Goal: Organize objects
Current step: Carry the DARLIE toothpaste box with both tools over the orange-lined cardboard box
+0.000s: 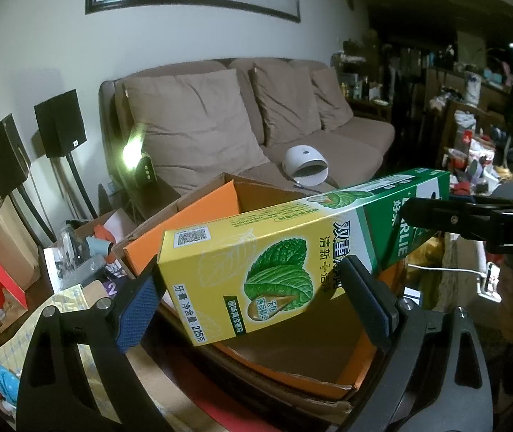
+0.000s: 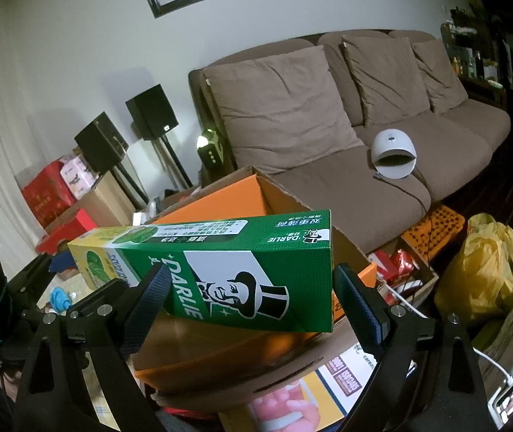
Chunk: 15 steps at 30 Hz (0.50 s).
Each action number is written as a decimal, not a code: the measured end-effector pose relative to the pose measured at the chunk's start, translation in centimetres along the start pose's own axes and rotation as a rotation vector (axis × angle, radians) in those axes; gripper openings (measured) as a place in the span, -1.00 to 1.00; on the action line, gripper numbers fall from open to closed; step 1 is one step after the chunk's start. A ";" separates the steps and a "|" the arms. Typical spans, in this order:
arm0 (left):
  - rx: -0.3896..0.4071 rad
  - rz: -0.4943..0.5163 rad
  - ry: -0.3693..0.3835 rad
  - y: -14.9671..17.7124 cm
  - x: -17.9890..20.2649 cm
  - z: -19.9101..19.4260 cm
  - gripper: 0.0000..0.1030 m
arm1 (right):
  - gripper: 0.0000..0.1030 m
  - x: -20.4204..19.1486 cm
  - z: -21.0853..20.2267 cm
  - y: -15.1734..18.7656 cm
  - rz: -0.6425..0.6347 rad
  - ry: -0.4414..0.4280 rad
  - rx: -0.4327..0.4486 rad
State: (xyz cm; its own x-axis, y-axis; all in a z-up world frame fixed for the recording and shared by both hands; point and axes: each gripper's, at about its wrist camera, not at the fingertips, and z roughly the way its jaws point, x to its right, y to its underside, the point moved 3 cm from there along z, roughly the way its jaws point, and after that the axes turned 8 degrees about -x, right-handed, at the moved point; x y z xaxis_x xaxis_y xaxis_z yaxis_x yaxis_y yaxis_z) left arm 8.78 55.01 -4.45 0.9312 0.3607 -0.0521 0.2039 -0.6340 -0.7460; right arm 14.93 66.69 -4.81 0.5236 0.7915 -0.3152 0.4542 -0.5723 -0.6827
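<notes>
one darlie toothpaste box (image 2: 227,270), one open orange-lined cardboard box (image 2: 220,198), two grippers, left (image 1: 253,302) and right (image 2: 249,306), two black speakers (image 2: 152,111), three brown sofa cushions (image 2: 278,108), one white dome-shaped device (image 2: 393,151), one yellow plastic bag (image 2: 479,273).

I see the toothpaste box (image 2: 242,273) as printed card with a slight sheen. The open carton (image 2: 278,194) behind it is matt corrugated cardboard, orange inside. Beyond the carton, the sofa (image 2: 328,122) is soft brown cloth, creased.
</notes>
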 end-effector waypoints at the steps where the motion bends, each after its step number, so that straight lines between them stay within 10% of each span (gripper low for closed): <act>1: 0.001 0.001 -0.001 -0.1 0.0 0.0 0.83 | 0.80 0.0 0.1 0.0 -0.001 0.001 -0.002; 15: -0.018 -0.005 0.005 0.9 -0.2 0.8 0.83 | 0.80 0.0 0.8 0.3 -0.006 0.005 -0.021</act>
State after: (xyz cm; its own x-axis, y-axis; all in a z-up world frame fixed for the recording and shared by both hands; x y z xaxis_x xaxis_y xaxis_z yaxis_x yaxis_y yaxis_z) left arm 8.55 54.94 -5.68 0.9318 0.3600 -0.0452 0.2135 -0.6449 -0.7338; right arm 14.53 66.67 -5.56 0.5248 0.7936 -0.3079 0.4725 -0.5724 -0.6701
